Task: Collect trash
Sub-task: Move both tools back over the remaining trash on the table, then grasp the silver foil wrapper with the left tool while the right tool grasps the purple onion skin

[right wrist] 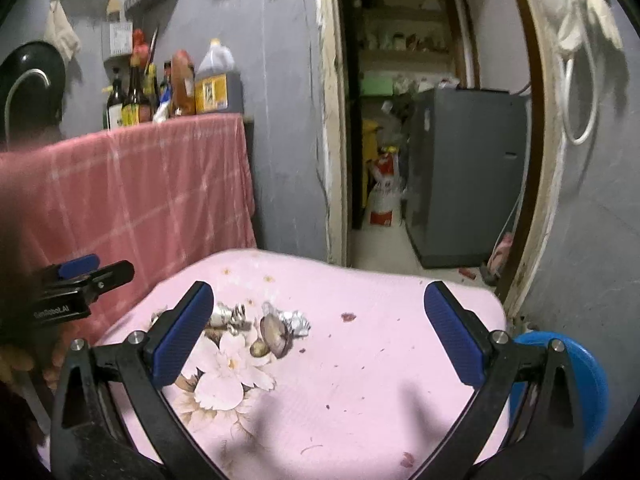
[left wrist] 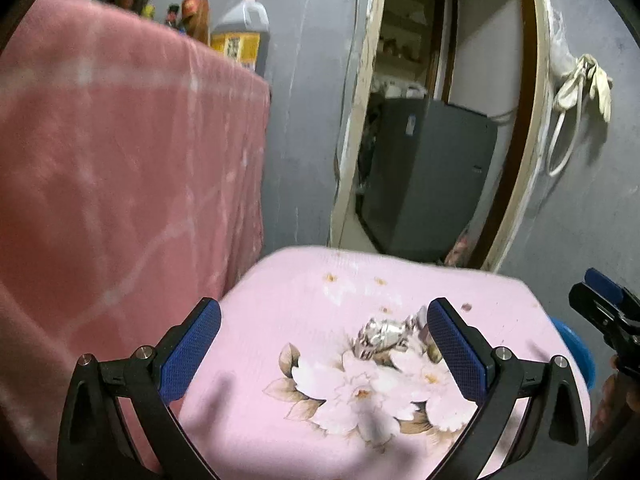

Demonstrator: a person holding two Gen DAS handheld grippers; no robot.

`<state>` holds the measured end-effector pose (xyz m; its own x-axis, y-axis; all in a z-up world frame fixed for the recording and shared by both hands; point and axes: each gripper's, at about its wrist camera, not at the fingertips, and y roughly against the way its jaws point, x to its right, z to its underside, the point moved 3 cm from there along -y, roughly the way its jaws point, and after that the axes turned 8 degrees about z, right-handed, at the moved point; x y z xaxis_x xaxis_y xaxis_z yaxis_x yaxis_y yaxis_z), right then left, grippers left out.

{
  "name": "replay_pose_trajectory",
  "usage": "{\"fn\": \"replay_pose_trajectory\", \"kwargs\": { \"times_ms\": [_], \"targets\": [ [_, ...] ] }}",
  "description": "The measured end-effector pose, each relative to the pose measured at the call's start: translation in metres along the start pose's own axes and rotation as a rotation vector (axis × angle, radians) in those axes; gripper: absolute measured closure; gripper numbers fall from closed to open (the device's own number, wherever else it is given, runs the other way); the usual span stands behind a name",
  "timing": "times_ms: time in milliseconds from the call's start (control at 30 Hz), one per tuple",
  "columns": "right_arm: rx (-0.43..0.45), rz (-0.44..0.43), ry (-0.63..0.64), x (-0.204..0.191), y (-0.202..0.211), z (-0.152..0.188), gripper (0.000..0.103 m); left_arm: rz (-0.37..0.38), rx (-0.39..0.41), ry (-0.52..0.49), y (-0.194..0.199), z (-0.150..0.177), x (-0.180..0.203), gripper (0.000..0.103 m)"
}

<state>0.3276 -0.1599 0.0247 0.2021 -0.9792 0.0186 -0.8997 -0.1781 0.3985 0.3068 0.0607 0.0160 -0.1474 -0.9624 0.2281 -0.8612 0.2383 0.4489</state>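
Crumpled silver foil (left wrist: 382,336) lies on a pink flower-print cloth (left wrist: 280,320), just inside the right finger of my left gripper (left wrist: 324,348), which hangs open above the cloth. In the right wrist view the foil scraps (right wrist: 294,322) sit beside brown shell-like bits (right wrist: 274,338) and more foil (right wrist: 230,316) near the left finger. My right gripper (right wrist: 320,334) is open over the pink cloth (right wrist: 380,360), with nothing between its fingers. Small crumbs dot the cloth.
A table under a red checked cloth (right wrist: 140,192) stands at the left with bottles and an oil jug (right wrist: 216,84). A doorway with a grey appliance (right wrist: 464,176) lies ahead. A blue round object (right wrist: 568,380) sits low right of the pink surface.
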Motion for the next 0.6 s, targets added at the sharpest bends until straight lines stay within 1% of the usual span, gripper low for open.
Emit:
{"fn": "replay_pose_trajectory", "kwargs": {
  "times_ms": [100, 167, 233, 300, 333, 400, 533, 567, 600],
  "targets": [
    [-0.055, -0.023, 0.008, -0.002, -0.017, 0.008, 0.006, 0.020, -0.055, 0.001, -0.017, 0.004, 0.000, 0.003],
    [-0.099, -0.038, 0.015, -0.003, -0.028, 0.014, 0.016, 0.041, -0.090, 0.000, -0.029, 0.007, 0.000, 0.003],
    [-0.139, -0.055, 0.017, -0.004, -0.037, 0.019, 0.022, 0.066, -0.124, 0.005, -0.041, 0.010, 0.000, 0.006],
    [-0.175, -0.064, 0.028, -0.005, -0.046, 0.024, 0.027, 0.092, -0.160, 0.006, -0.052, 0.012, 0.000, 0.014],
    [-0.185, -0.066, 0.035, -0.007, -0.049, 0.024, 0.030, 0.104, -0.173, 0.006, -0.057, 0.012, 0.001, 0.017],
    [-0.213, -0.069, 0.055, -0.010, -0.057, 0.026, 0.035, 0.136, -0.201, 0.013, -0.066, 0.013, 0.002, 0.026],
    [-0.276, -0.104, 0.057, -0.014, -0.070, 0.031, 0.047, 0.187, -0.259, 0.050, -0.082, 0.012, 0.005, 0.034],
    [-0.296, -0.109, 0.058, -0.016, -0.075, 0.033, 0.050, 0.198, -0.275, 0.059, -0.087, 0.012, 0.005, 0.038],
    [-0.309, -0.113, 0.059, -0.017, -0.079, 0.033, 0.052, 0.203, -0.288, 0.065, -0.091, 0.011, 0.006, 0.043]
  ]
}}
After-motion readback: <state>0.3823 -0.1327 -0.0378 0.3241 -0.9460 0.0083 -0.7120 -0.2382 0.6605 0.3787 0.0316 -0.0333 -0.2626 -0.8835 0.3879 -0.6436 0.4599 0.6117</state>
